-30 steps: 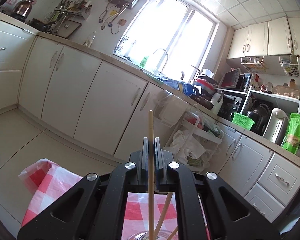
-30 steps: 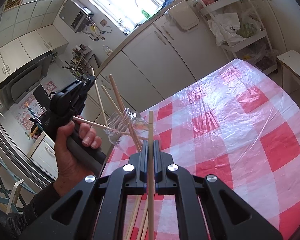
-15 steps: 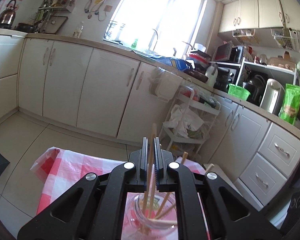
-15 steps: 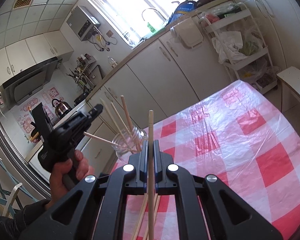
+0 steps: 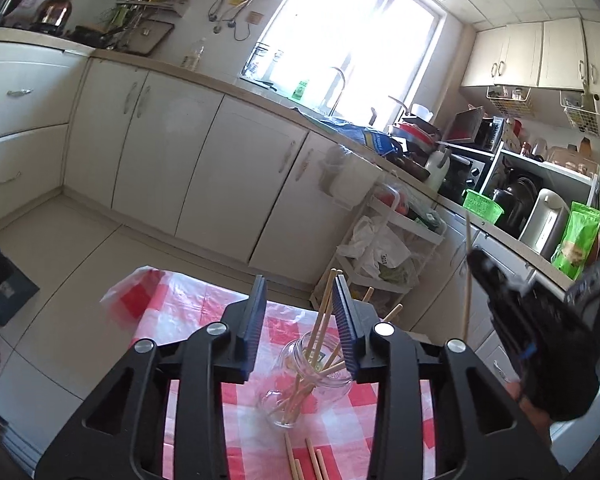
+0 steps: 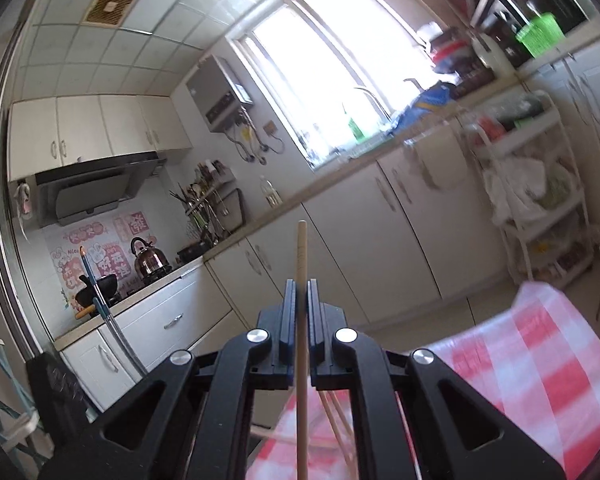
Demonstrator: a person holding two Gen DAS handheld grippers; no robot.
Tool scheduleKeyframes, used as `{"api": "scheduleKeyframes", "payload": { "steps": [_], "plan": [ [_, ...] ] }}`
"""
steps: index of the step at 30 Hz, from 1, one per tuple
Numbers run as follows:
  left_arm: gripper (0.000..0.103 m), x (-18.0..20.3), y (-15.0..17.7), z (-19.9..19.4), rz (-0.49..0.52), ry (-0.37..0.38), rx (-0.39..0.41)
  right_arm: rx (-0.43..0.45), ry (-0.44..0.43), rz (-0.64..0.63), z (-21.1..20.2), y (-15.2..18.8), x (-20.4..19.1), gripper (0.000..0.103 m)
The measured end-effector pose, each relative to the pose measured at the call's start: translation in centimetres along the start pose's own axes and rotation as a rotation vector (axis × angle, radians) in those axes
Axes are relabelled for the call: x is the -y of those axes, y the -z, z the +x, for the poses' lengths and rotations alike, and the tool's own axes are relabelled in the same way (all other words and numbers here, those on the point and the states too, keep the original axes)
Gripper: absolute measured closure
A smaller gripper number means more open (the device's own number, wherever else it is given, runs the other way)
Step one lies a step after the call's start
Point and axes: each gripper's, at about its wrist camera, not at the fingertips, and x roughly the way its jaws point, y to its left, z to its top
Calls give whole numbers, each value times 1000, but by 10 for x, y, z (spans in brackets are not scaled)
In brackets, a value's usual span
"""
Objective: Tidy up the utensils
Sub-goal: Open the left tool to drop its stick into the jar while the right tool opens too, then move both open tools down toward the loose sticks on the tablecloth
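We see our left gripper [image 5: 300, 320] with its jaws opening, partly apart and gripping nothing, above the glass jar [image 5: 308, 384] of chopsticks [image 5: 320, 328] on the checkered tablecloth [image 5: 188, 320]. Our right gripper [image 6: 301, 308] has its jaws clamped on one upright chopstick [image 6: 301, 248]. Loose chopsticks [image 5: 304, 460] lie beside the jar.

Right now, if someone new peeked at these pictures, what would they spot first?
Probably the glass jar full of wooden chopsticks, standing on the red-and-white checked tablecloth just beyond the left tongs, whose jaws are opening with nothing pinched between them. Next, the right tongs clamped on a single chopstick pointing up toward the bright kitchen window.
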Motion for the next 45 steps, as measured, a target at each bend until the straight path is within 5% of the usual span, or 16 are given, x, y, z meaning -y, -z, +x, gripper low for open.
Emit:
{"api": "scheduleKeyframes", "payload": {
  "steps": [8,19,35,38,45],
  "plan": [
    [70,-6,-5,-1,-38,36,-11,-3,34,-63,76,12,-5,97],
    [68,-14,-4,4,-61,28,-38,-43,75,-143,93,44,5,97],
    [63,-13,-4,4,-64,4,-44,-157,101,-261,52,75,-10,96],
    [61,-13,-3,5,-61,-4,-50,-178,109,-267,47,76,-10,77],
    [60,-18,0,8,-53,-39,-86,-202,163,-230,1,73,-6,76]
  ]
}}
